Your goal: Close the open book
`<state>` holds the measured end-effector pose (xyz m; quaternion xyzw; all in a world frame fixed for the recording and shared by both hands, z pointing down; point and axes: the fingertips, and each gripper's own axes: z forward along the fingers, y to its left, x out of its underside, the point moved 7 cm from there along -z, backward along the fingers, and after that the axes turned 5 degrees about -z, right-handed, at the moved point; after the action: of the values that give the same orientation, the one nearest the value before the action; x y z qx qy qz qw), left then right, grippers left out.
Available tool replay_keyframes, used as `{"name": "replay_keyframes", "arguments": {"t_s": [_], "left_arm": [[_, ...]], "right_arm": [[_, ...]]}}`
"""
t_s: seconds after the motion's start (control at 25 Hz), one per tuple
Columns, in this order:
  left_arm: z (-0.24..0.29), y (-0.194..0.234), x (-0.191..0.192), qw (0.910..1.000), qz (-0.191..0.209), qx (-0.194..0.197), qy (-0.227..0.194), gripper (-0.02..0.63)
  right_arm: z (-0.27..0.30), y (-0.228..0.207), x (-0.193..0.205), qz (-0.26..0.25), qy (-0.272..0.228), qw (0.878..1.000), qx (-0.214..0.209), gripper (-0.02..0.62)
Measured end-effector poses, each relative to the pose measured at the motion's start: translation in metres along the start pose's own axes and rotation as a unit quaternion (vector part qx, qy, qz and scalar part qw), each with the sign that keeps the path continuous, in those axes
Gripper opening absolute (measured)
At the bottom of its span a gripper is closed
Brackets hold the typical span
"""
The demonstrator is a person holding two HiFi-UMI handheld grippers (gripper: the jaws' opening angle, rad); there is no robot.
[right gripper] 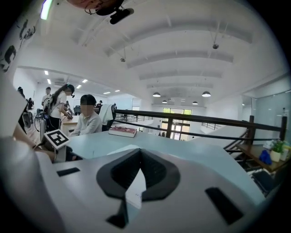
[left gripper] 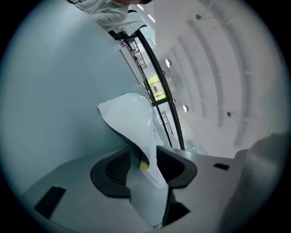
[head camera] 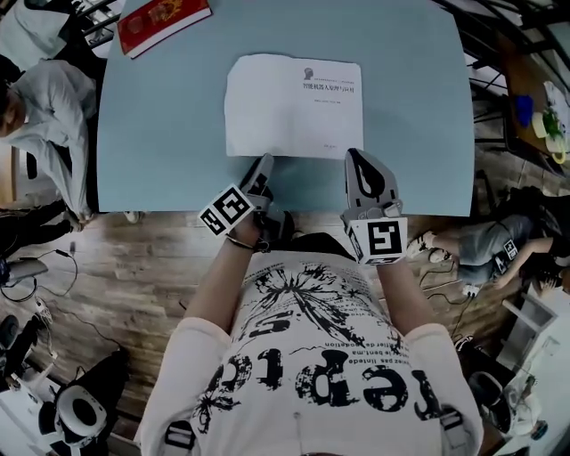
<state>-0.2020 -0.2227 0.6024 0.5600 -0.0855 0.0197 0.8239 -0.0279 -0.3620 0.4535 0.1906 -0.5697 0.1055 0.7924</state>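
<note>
Table (head camera: 160, 134): light blue top filling the upper half of the head view, wood floor below it. A seated person (head camera: 44, 107) in a pale top is at its 9 o'clock edge.

Book (head camera: 294, 105): white, lying flat at the table's centre, printed title lines on its upper face, near edge towards the wearer.

Red book (head camera: 162, 21): shut, at the table's 11 o'clock corner, well apart from the white book.

Left gripper (head camera: 262, 167): at the white book's 7 o'clock corner. In the left gripper view its jaws stand apart with 1 white page (left gripper: 132, 118) rising between them. The page lies against the right-hand jaw, and a gap shows on the other side.

Right gripper (head camera: 354, 158): at the book's 5 o'clock corner. In the right gripper view its jaw tips meet. A white corner of the book (right gripper: 135, 189) shows in the opening below them; whether it is pinched cannot be told
</note>
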Motion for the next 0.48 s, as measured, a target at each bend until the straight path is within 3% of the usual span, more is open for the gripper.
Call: {"name": "replay_keyframes", "arguments": {"t_s": [0.24,0.36,0.48], "left_arm": [[0.015,0.007,-0.002,0.994,-0.105,0.014,-0.028,0.178],[0.017,0.007,-0.004,0.9888,-0.136,0.025,-0.057,0.167],[0.015,0.004,-0.001,0.9846,-0.15,0.023,-0.088,0.095]], "right_arm": [[0.006,-0.013,-0.003,-0.009,-0.001,1.0,0.001,0.011],[0.005,-0.021,-0.005,-0.015,-0.005,1.0,-0.003,0.011],[0.0,-0.035,-0.004,-0.024,-0.008,1.0,0.008,0.011]]}}
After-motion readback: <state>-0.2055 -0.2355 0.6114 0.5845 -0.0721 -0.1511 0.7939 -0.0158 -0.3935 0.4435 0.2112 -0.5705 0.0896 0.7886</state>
